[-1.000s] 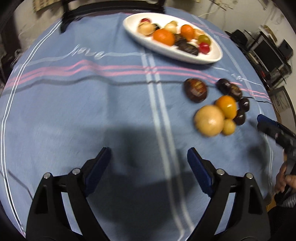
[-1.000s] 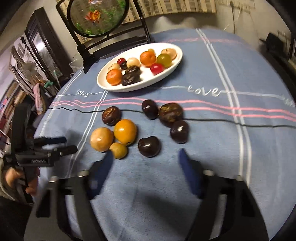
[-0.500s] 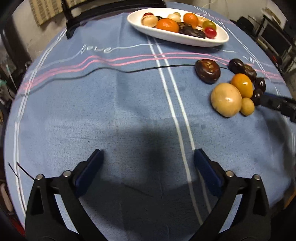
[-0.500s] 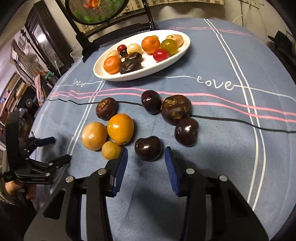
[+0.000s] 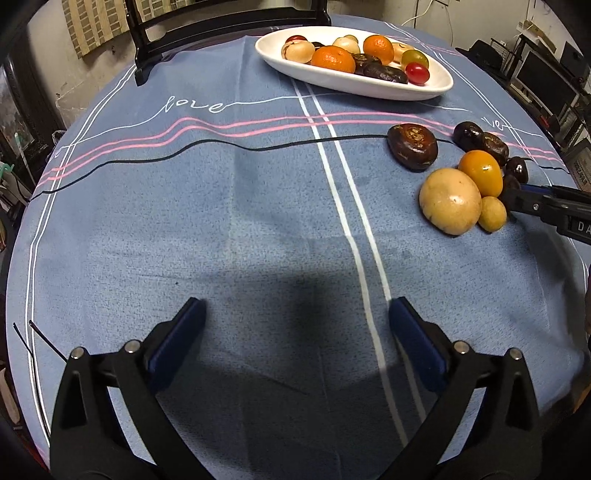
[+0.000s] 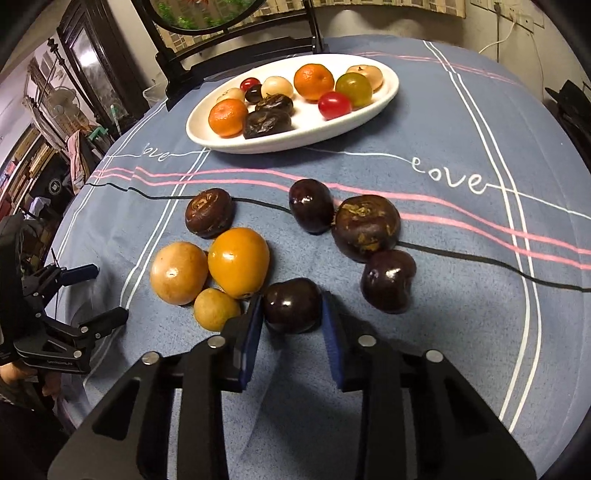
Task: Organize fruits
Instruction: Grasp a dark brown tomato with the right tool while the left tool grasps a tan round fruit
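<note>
My right gripper [image 6: 291, 314] is down on the blue tablecloth with a glossy dark plum [image 6: 291, 299] between its jaws. The jaws are closing, and both blue pads [image 6: 252, 325] press on the plum's sides. Beside it lie a small yellow fruit [image 6: 216, 308], a tan round fruit [image 6: 179, 273], an orange fruit [image 6: 238, 262] and several dark fruits [image 6: 365, 227]. Farther back, the white oval plate [image 6: 295, 144] holds several fruits. My left gripper [image 5: 297, 306] hangs wide open over bare cloth, left of the loose fruits [image 5: 450, 201]. It holds nothing.
A dark chair back [image 5: 221, 22] stands behind the round table. The plate [image 5: 332, 79] sits near the far edge. The right gripper's fingers [image 5: 517, 197] reach in at the right edge of the left wrist view. Cluttered shelves surround the table.
The right gripper came forward and down over the nearest dark plum, and its jaws closed on it. The left gripper's jaws spread wider, and it stayed over the bare cloth.
</note>
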{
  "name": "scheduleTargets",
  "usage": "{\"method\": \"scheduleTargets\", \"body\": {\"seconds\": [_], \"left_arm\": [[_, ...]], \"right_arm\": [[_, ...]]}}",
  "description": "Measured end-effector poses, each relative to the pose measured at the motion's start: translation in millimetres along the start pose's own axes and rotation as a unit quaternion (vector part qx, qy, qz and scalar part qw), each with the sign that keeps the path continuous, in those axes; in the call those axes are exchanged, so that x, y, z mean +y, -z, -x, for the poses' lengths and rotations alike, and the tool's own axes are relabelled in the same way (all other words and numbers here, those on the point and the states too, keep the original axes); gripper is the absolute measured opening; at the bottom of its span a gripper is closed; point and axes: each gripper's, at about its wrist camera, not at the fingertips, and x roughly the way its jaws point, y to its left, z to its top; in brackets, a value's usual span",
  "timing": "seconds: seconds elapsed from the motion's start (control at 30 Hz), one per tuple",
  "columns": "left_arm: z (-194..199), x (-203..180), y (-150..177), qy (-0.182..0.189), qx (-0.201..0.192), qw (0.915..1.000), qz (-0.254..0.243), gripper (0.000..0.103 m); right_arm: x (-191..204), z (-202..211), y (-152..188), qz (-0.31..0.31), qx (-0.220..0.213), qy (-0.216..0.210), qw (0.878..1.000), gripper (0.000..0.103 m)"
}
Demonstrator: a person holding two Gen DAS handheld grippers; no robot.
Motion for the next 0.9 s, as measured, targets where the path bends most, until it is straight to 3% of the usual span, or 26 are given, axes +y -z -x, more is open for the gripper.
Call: {"method": "scheduleTargets", "body": {"seconds": [0.13, 0.37, 0.5, 0.6, 0.9], "left_arm": [[-0.5, 1.6, -7.7, 0.011, 0.011, 0.9999, 0.001, 0.1], [8.3, -20.3, -39.1, 0.081, -0.017, 0.9964, -0.019, 0.081], [14.8, -46.1, -54.5, 0.134, -0.035, 0.9894, -0.044, 0.08], [8.5, -59.6, -63.4, 0.128, -0.035, 0.9889, -0.065, 0.08], [-22.0, -64.6, -69.0, 0.126, 0.004, 0.9902, -0.06, 0.078]], "right_arm": [[-7.3, 14.6, 5.3, -0.026, -0.01, -0.006, 1.0, 0.03], [-14.3, 44.9, 28.5, -0.054, -0.025, -0.009, 0.998, 0.031], [-25.3, 59.5, 35.8, -0.078, -0.041, 0.007, 0.996, 0.031], [-32.0, 64.2, 41.3, -0.096, -0.045, 0.012, 0.994, 0.031], [-33.8, 63.5, 42.2, -0.102, -0.039, 0.014, 0.994, 0.03]]}}
